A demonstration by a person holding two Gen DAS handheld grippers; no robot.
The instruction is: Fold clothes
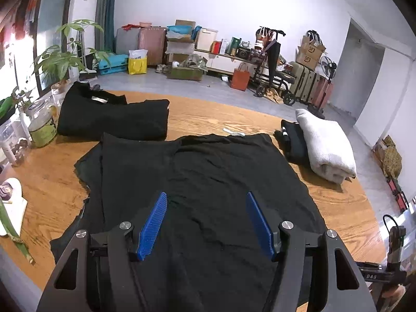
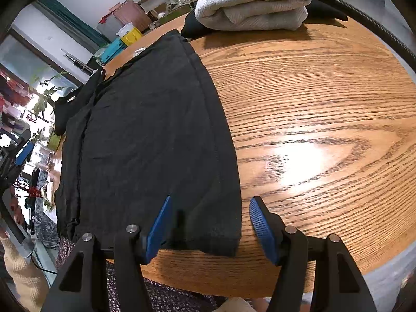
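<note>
A black garment [image 1: 197,182] lies spread flat on the wooden table [image 1: 345,208], partly folded along its left side. My left gripper [image 1: 206,195] hovers open above its near middle, blue pads apart, nothing between them. In the right wrist view the same black garment [image 2: 145,135] runs away from me, its near right corner at the table's front edge. My right gripper [image 2: 209,200] is open and straddles that corner, the left pad [image 2: 158,226] over the cloth and the right pad [image 2: 262,228] over bare table [image 2: 325,130].
A folded black pile [image 1: 111,117] sits at the back left. A folded white towel [image 1: 327,143] lies on black clothes [image 1: 291,140] at the right. Glass jars [image 1: 41,124] and potted plants [image 1: 59,59] line the left edge. Luggage and boxes stand across the room.
</note>
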